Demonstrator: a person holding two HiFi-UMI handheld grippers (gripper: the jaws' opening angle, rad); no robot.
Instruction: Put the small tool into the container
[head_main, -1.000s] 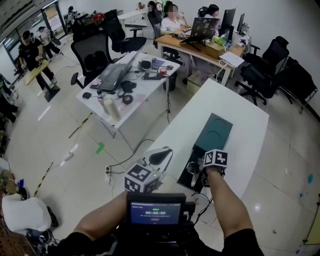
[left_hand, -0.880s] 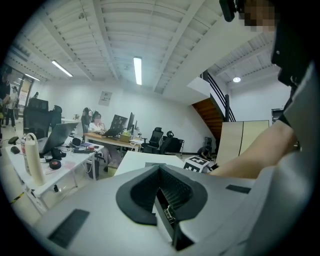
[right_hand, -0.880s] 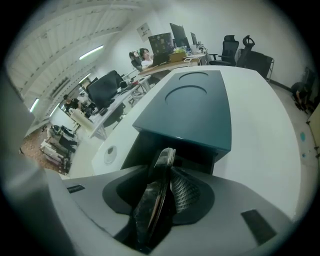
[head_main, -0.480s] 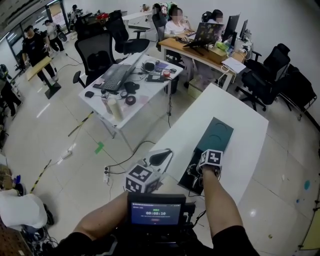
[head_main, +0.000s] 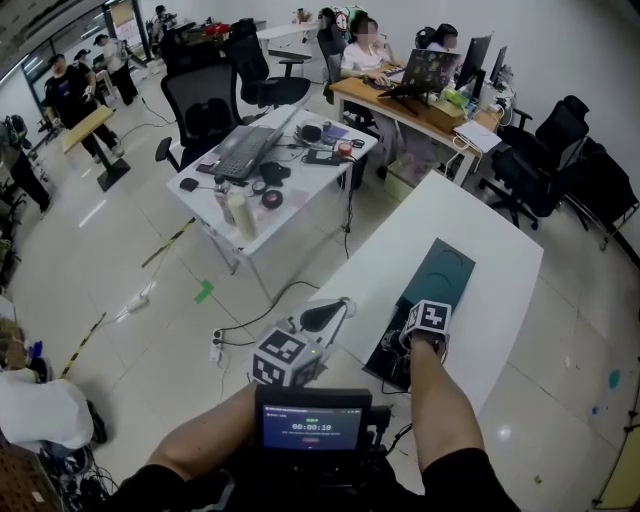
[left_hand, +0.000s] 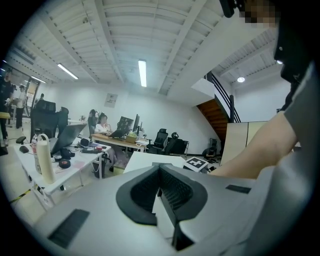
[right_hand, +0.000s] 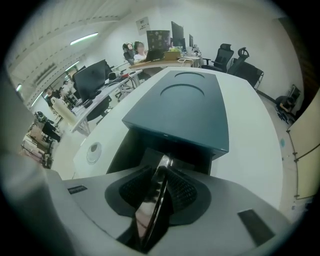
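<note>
Small tool (right_hand: 152, 202), a thin, glossy strip of metal seen edge-on, sits between the fingers of the right gripper (right_hand: 161, 168), running back along them toward the camera. Those fingers are closing on it, and the ribbed pads look to be pressing on both faces. The tool is therefore in the grip and not yet in the container, with its tip just short of the opening. The left gripper (left_hand: 159, 170) hangs by the person's body, away from the work, its fingers drawn together on nothing. Just ahead of the tool is the dark open near end (right_hand: 122, 152) of the container (right_hand: 190, 112), a long teal box whose lid covers the far part and overhangs the opening. The box lies lengthwise on the white surface (right_hand: 250, 150), and office desks with seated people are far behind. For this step, the grip should probably settle fully before anything moves, since polished metal this thin may twist or slide between the pads. The tip is best brought in low, under the lid's front edge and clear of the side walls. Then the tool can be lowered to the floor of the compartment before the fingers let go, so that it does not drop or bounce out.
</note>
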